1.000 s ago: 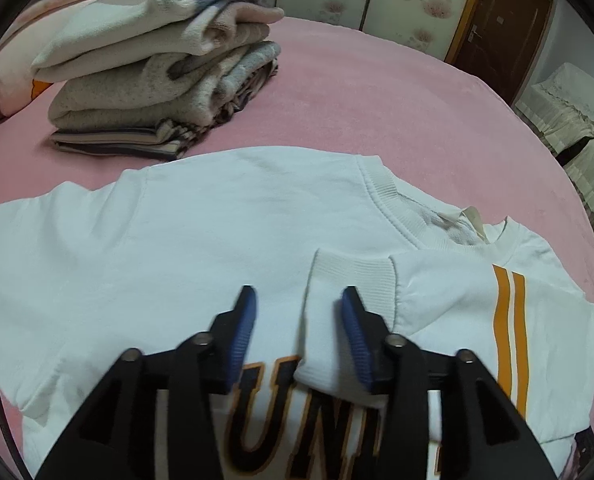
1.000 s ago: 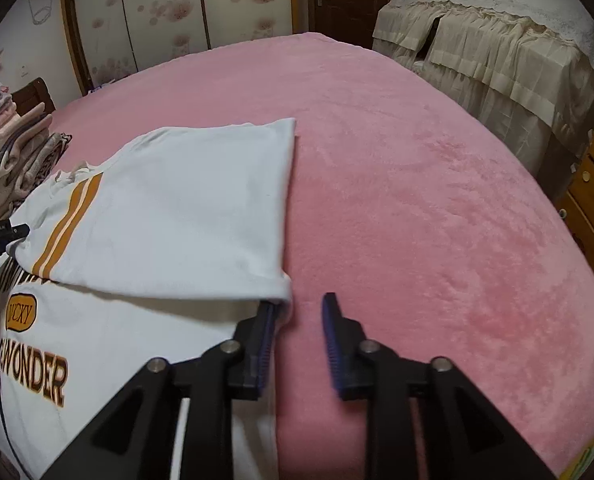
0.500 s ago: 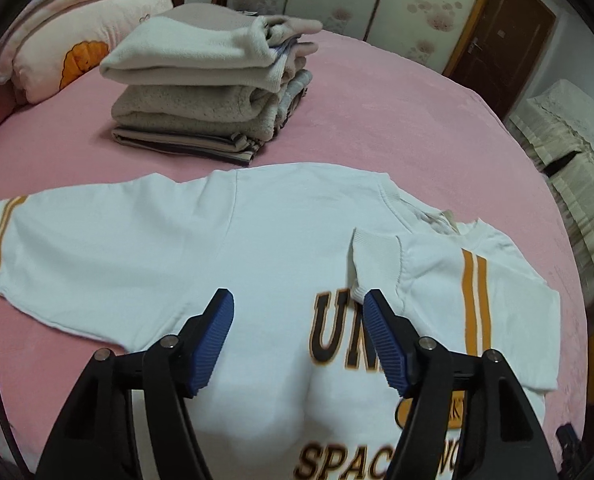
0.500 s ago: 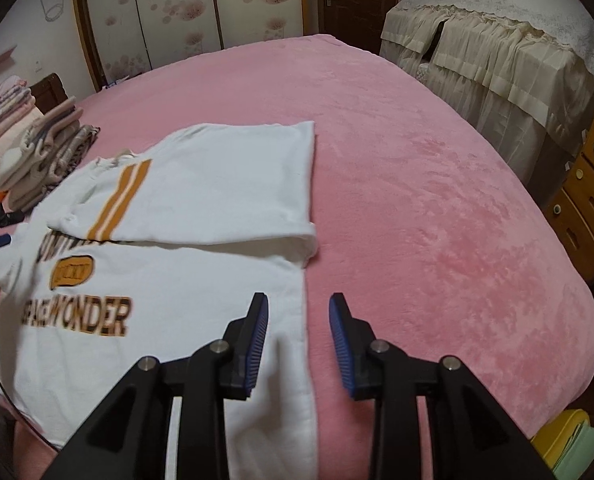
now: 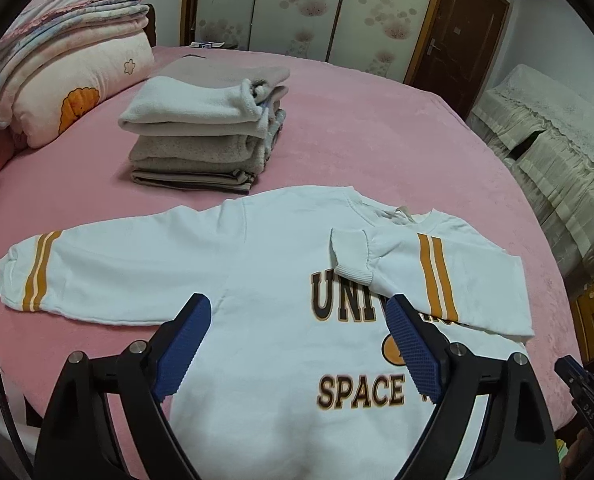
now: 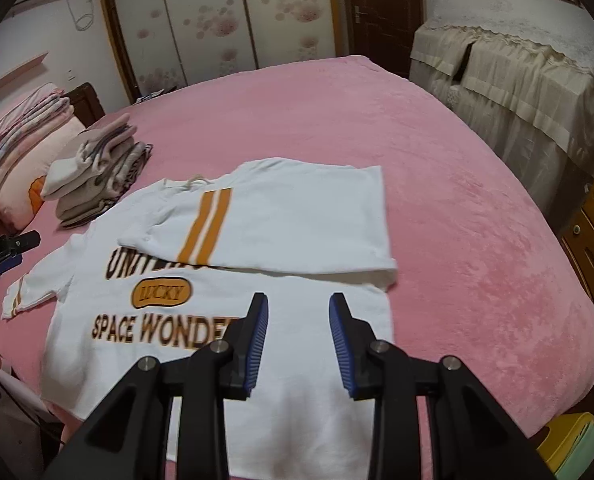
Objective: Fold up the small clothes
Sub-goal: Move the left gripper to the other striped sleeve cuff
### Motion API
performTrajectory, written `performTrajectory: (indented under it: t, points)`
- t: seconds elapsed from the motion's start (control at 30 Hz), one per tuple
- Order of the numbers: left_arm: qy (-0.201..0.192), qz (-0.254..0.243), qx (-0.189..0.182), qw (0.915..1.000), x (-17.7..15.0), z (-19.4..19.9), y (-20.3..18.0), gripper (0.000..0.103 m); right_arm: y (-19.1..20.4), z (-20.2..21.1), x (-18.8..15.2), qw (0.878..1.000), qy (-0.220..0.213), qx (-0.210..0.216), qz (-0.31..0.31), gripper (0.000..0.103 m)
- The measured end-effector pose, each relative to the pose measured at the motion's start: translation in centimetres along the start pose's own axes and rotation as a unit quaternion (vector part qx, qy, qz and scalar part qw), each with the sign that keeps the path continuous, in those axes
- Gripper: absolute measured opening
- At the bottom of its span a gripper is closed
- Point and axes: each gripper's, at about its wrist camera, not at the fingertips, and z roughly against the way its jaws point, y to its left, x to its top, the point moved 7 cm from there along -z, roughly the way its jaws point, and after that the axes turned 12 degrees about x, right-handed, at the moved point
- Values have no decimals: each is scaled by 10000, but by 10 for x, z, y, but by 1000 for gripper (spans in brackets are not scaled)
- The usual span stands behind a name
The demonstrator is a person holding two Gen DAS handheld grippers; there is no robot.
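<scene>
A white sweatshirt [image 5: 273, 264] lies face up on the pink bed [image 5: 377, 128], printed front showing. One sleeve is folded across the chest, its ribbed cuff [image 5: 351, 254] resting just above the lettering; the other sleeve [image 5: 97, 264] lies stretched flat to the side. The left gripper [image 5: 297, 320] hangs above the lower chest, its jaws wide apart after just opening, with nothing between them. The right gripper [image 6: 299, 316] hangs above the hem side, jaws partly apart and likewise empty. A stack of folded clothes [image 5: 209, 136] sits beyond the collar, well apart from the sweatshirt. The fabric appears soft, light and limp: it should drape and crease wherever lifted, and a single layer may slip free of a shallow pinch. The likely next hold is the outstretched sleeve near its striped cuff, where the ribbing gives a thicker, firmer edge to pinch.
</scene>
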Motion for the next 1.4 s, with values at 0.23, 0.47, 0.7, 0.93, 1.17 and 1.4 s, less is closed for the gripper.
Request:
performTrajectory:
  t: [0.23, 0.47, 0.7, 0.93, 1.17, 1.4]
  points:
    - [-106, 499, 10, 9987, -1, 19, 58, 97, 60, -14, 8, 9990, 109, 291, 326, 32]
    - [-205, 1024, 396, 9937, 1, 28, 130, 97, 136, -19, 35, 9947, -61, 588, 845, 32]
    - [-480, 1505, 835, 9839, 12, 38, 186, 99, 215, -27, 67, 9866, -264, 1008, 1259, 40]
    - [-537, 2043, 983, 9725, 21, 39, 221, 102, 291, -47, 83, 9749, -326, 1380, 1716, 44]
    - [-354, 2472, 1183, 9611, 18, 17, 245, 102, 352, -77, 84, 9646, -217, 1652, 2046, 45]
    - [0, 3028, 1645, 9388, -1, -21, 276, 102, 381, -109, 74, 9592, 32, 1781, 2197, 45]
